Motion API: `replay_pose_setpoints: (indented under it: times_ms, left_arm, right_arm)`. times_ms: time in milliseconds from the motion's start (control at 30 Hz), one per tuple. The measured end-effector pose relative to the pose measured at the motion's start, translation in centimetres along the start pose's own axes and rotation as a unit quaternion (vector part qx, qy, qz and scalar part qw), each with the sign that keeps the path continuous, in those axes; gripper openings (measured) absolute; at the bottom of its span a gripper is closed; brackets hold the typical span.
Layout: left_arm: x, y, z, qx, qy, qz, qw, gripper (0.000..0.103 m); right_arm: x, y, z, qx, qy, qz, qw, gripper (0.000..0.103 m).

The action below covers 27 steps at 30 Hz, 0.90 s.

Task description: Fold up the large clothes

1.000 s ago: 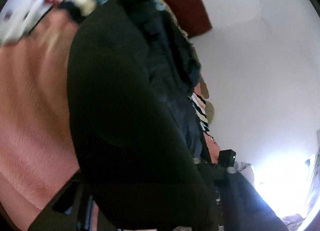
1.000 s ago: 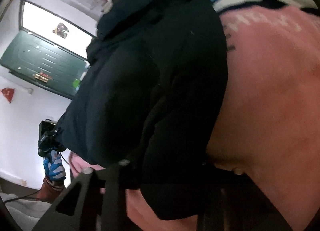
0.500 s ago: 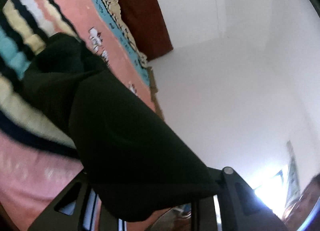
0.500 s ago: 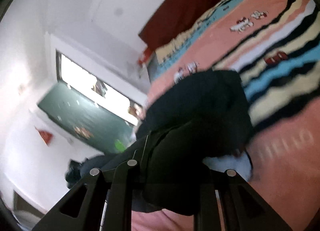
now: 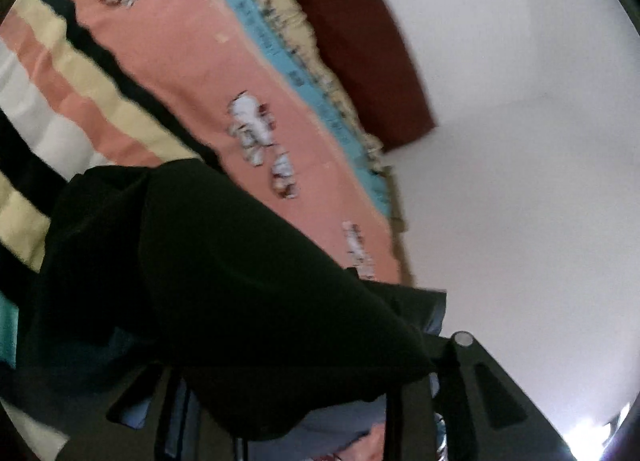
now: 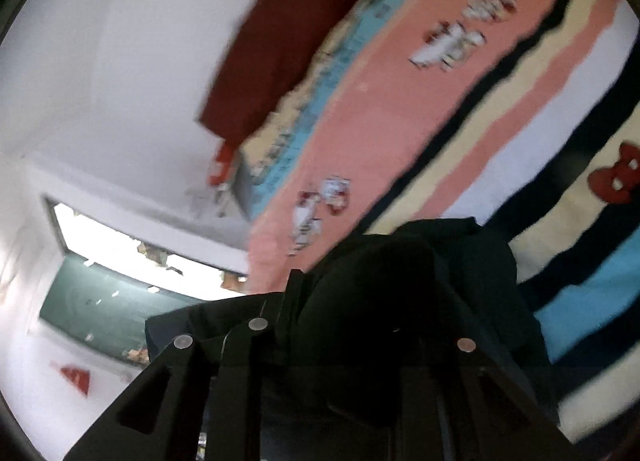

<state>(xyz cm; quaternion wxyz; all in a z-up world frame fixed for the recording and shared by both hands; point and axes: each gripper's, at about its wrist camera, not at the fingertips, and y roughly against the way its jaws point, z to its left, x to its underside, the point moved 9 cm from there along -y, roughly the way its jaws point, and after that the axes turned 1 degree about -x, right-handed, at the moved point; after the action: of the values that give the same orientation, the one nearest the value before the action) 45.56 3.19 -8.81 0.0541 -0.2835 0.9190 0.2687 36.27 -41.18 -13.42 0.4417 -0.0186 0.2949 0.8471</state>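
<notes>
A large dark garment (image 5: pixel 220 281) hangs bunched over my left gripper (image 5: pixel 304 393), above the bed. The cloth lies between the two fingers and hides their tips; the jaws are opening, with the cloth still caught between them. In the right wrist view the same dark garment (image 6: pixel 400 281) is heaped over my right gripper (image 6: pixel 352 361). Its jaws sit narrow around a fold and are easing open slightly. Both grippers are lifted and carry the garment off the striped blanket (image 5: pixel 192 73).
The bed's blanket (image 6: pixel 380 121) has pink, cream, black, white and blue stripes with cartoon prints. A dark red headboard (image 5: pixel 360 41) stands at the bed's far end against a white wall (image 5: pixel 520 181). A bright window (image 6: pixel 140 253) above a green panel (image 6: pixel 100 313) lies to the left.
Both grippers have risen and swung along the bed with the garment. It filled each view a second ago; now it hangs low in both, with the headboard and walls in sight.
</notes>
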Motion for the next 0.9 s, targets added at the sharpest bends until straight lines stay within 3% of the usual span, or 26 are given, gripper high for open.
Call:
replay_pose_setpoints:
  times_ms: [33,100,200,267,300,367,400,433,500,567,633,700,800,867,900]
  left_arm:
    - [0.2,-1.3,1.2,-0.006,0.006,0.009,0.9999,0.028]
    - [0.5,-3.1,3.3,-0.005,0.017,0.025,0.9995,0.030]
    - [0.9,-4.4,5.4,0.026,0.048,0.021,0.9983,0.031]
    - [1.0,-4.0,5.4,0.049,0.066,0.019,0.9965,0.037]
    - [0.8,-3.7,5.3,0.066,0.081,0.015,0.9944,0.044]
    - [0.2,-2.4,4.6,0.122,0.116,0.004,0.9857,0.056]
    - [-0.4,-1.3,3.6,0.155,0.129,-0.006,0.9795,0.058]
    - [-1.2,0.0,2.8,0.187,0.139,-0.024,0.9722,0.059]
    - [-2.3,2.0,1.9,0.217,0.146,-0.048,0.9640,0.063]
    - [-2.4,3.8,0.6,0.185,0.113,-0.062,0.9742,0.063]
    - [-1.5,4.7,-0.8,0.119,0.055,-0.059,0.9895,0.063]
    - [0.1,4.7,-2.3,0.059,-0.005,-0.054,0.9968,0.063]
    - [3.5,2.1,-4.2,-0.050,-0.107,-0.022,0.9927,0.063]
    - [5.8,-0.3,-5.2,-0.091,-0.154,0.010,0.9838,0.063]
    - [6.7,-2.1,-5.6,-0.120,-0.186,0.024,0.9749,0.063]
  right_arm:
    - [-0.3,-2.3,-1.6,0.019,-0.017,0.011,1.000,0.021]
    - [-0.2,-4.6,-3.5,0.017,-0.049,0.016,0.999,0.021]
    - [-0.3,-5.4,-3.8,0.007,-0.057,0.011,0.998,0.024]
    - [-0.3,-5.4,-3.5,0.006,-0.045,0.014,0.999,0.029]
    - [-0.3,-5.4,-3.5,0.006,-0.045,0.014,0.999,0.034]
    - [-0.9,-4.3,-2.3,-0.008,-0.023,0.009,1.000,0.053]
    - [-0.9,-4.3,-2.3,-0.008,-0.023,0.009,1.000,0.069]
    - [-1.1,-3.8,-1.9,-0.007,-0.018,0.005,1.000,0.077]
    - [-1.8,-1.8,-1.0,-0.002,-0.004,-0.015,1.000,0.079]
    - [-2.0,0.4,0.2,0.015,0.031,-0.038,0.999,0.079]
    - [-1.9,1.5,1.2,0.025,0.058,-0.049,0.997,0.079]
    - [-1.3,3.2,2.9,0.048,0.108,-0.067,0.991,0.079]
    - [1.5,3.8,5.8,0.070,0.195,-0.064,0.976,0.079]
    - [5.0,2.0,7.8,0.097,0.275,-0.037,0.956,0.079]
    - [6.2,1.0,8.3,0.105,0.299,-0.026,0.948,0.079]
